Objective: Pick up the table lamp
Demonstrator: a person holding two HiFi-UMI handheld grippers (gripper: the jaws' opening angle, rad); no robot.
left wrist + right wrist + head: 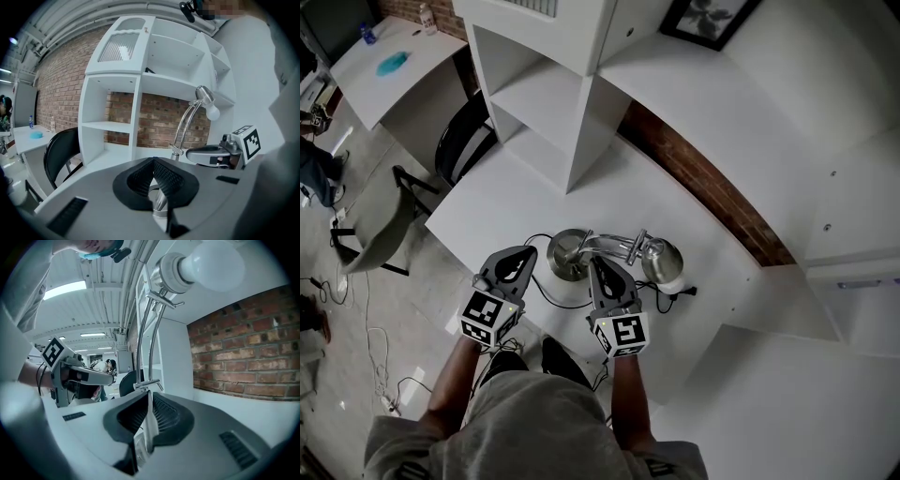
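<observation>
The chrome table lamp stands on the white table (487,202). Its round base (568,255) is at the left, its curved twin-rod stem (614,244) runs right, and its head (662,262) holds a white bulb (213,266). My right gripper (598,266) is shut, with its tips right at the foot of the stem (147,383) and the bulb overhead. My left gripper (528,255) is shut too, just left of the base and holding nothing. In the left gripper view the lamp (187,124) rises ahead to the right, beside the right gripper (220,154).
The lamp's black cord (551,296) loops over the table to a plug (680,292). A white shelf unit (572,103) stands behind, against a brick wall (703,183). A black chair (464,141) and a side table (389,66) are at the left.
</observation>
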